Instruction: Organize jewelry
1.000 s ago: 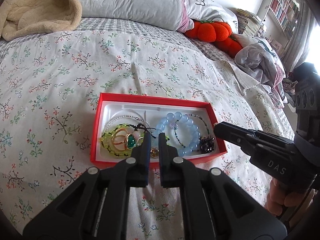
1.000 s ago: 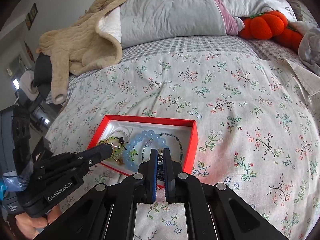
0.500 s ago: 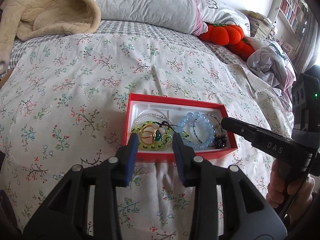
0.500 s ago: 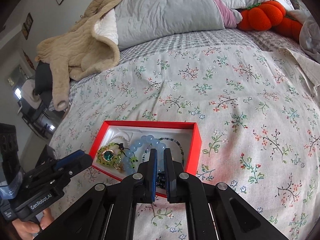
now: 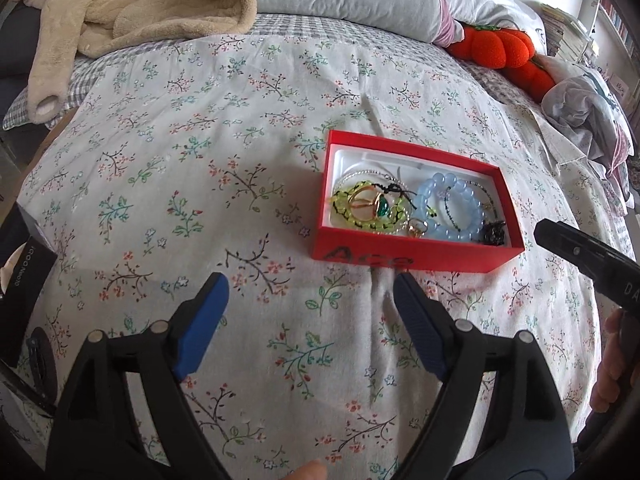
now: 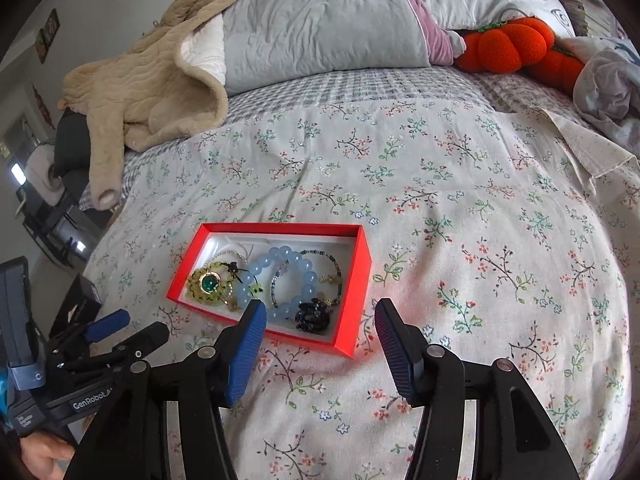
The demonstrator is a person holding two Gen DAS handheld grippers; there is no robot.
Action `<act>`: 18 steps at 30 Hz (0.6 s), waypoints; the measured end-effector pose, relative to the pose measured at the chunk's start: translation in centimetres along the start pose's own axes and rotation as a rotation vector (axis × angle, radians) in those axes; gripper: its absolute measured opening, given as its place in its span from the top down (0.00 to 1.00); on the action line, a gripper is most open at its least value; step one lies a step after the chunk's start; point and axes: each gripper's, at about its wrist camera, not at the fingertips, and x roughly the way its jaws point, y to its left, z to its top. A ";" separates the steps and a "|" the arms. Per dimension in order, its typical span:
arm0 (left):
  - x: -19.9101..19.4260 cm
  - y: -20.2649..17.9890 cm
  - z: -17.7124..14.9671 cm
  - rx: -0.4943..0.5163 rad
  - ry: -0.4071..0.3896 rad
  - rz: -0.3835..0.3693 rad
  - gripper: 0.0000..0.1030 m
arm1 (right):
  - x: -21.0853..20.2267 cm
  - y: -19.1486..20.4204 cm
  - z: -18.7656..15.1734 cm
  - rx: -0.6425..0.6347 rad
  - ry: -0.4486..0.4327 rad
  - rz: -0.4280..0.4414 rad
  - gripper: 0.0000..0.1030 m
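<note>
A red jewelry box (image 5: 412,258) (image 6: 352,304) lies open on the floral bedspread. Inside lie a yellow-green beaded bracelet with a green-stone ring (image 5: 370,208) (image 6: 208,283), a light blue bead bracelet (image 5: 452,204) (image 6: 280,280), thin bead strands and a black piece (image 5: 494,232) (image 6: 312,316). My left gripper (image 5: 310,296) is open and empty, above the bedspread in front of the box. My right gripper (image 6: 320,318) is open and empty, just in front of the box's near right corner.
A beige fleece garment (image 6: 140,92), a grey pillow (image 6: 320,28) and orange pumpkin plushes (image 6: 512,44) lie at the head of the bed. Crumpled clothes (image 5: 584,112) lie at the right. A black box (image 5: 20,280) sits at the bed's left edge.
Both grippers have opened and pulled back from the box. The left one was shut over the yellow-green bracelet a second ago and is now wide open, farther back and to the left.
</note>
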 end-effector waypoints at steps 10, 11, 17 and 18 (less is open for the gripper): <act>-1.4 -0.7 -3.5 0.038 0.055 0.053 0.01 | -2.7 0.1 -3.9 -0.018 0.038 -0.156 0.09; -1.5 -0.7 -3.7 0.036 0.053 0.054 0.01 | -2.8 0.1 -4.3 -0.017 0.044 -0.165 0.09; -2.4 -1.0 -4.7 0.045 0.046 0.059 0.01 | -3.2 1.0 -6.4 -0.052 0.085 -0.215 0.09; -2.5 -1.0 -4.7 0.043 0.044 0.057 0.01 | -3.3 1.1 -6.7 -0.057 0.086 -0.220 0.09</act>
